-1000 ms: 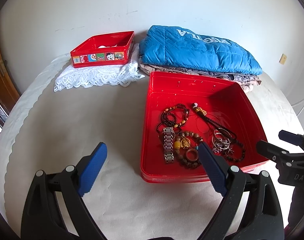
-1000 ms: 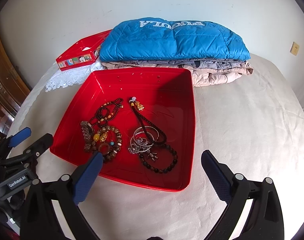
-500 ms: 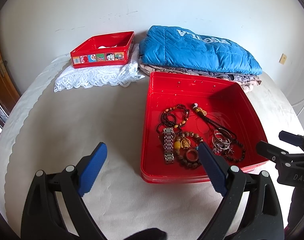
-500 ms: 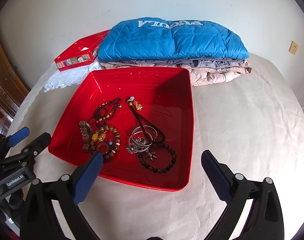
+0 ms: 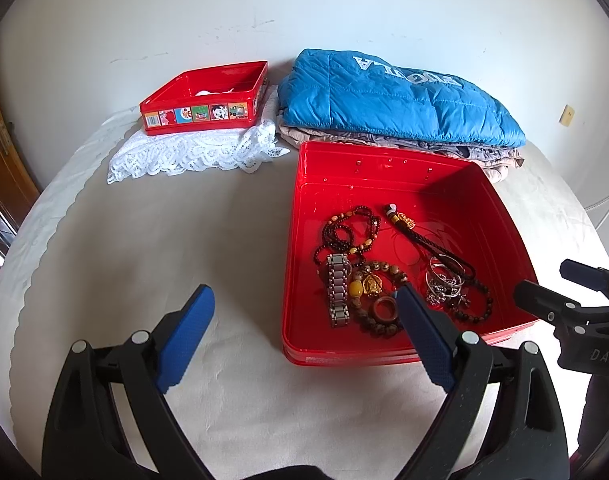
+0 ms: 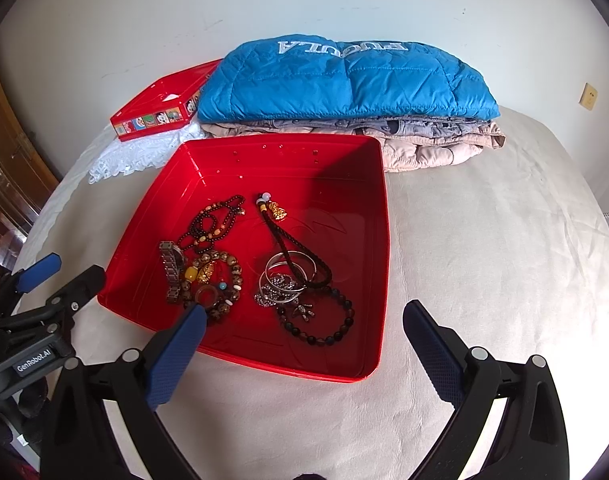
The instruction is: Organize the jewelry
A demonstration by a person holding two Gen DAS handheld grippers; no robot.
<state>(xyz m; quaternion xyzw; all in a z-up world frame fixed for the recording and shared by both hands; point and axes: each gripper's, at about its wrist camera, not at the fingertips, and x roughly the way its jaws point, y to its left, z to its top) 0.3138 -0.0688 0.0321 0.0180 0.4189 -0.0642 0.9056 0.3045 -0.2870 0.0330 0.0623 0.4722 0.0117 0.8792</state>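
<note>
— Where is the jewelry, and how are the grippers set?

— It is heaped in the near half of the red tray (image 6: 368, 240), which lies on the bed (image 6: 504, 260) in front of the folded blue jacket (image 6: 344, 80). Both the left gripper (image 5: 304, 336) and the right gripper (image 6: 304, 344) are held spread wide with nothing between the pads, short of the tray's near rim.

— How should the pieces be expected to handle?

— The dark bead strand (image 6: 324, 320) is judged limp and likely to drag the tangled silver bangles (image 6: 284, 276) with it. The metal watch band (image 6: 172, 268) looks heavier and slick, so it is best pinched across its width. The wooden ring (image 6: 208, 294) is stiff and would be taken by its rim.

— And the destination?

— Possibly the small red tin (image 5: 204, 100) on the white lace cloth (image 5: 192, 152), though that cannot be confirmed.
</note>
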